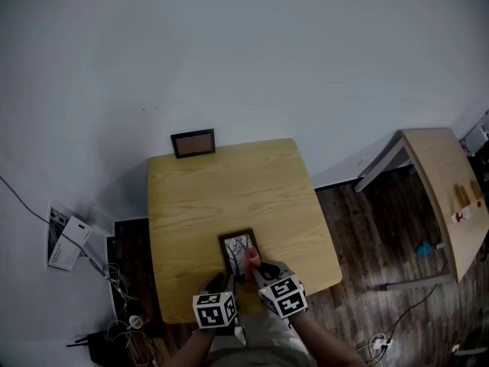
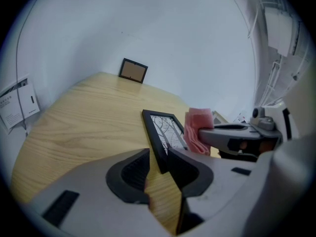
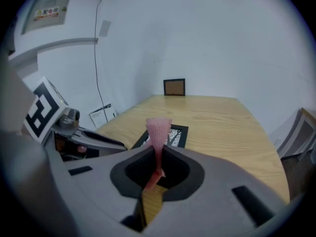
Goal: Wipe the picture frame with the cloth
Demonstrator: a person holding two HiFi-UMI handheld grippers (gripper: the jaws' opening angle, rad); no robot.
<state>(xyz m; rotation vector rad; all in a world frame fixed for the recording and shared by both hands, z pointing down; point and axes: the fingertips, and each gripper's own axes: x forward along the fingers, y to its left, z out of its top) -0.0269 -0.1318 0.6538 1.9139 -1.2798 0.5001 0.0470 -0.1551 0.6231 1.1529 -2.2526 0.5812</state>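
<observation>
A black picture frame (image 1: 238,251) with a tree print lies near the front edge of the wooden table (image 1: 229,189). In the left gripper view my left gripper (image 2: 159,164) is shut on the near edge of the picture frame (image 2: 165,128). My right gripper (image 3: 158,163) is shut on a folded pink cloth (image 3: 158,130), which stands up between its jaws just above the frame's near right part (image 3: 177,136). From the left gripper view the cloth (image 2: 197,127) sits at the frame's right side. In the head view both grippers (image 1: 221,287) (image 1: 256,272) are side by side at the frame's near edge.
A small brown-faced frame (image 1: 192,142) leans against the wall at the table's far edge. A second wooden table (image 1: 443,182) with small items stands at the right. Papers and cables (image 1: 67,243) lie on the floor at the left.
</observation>
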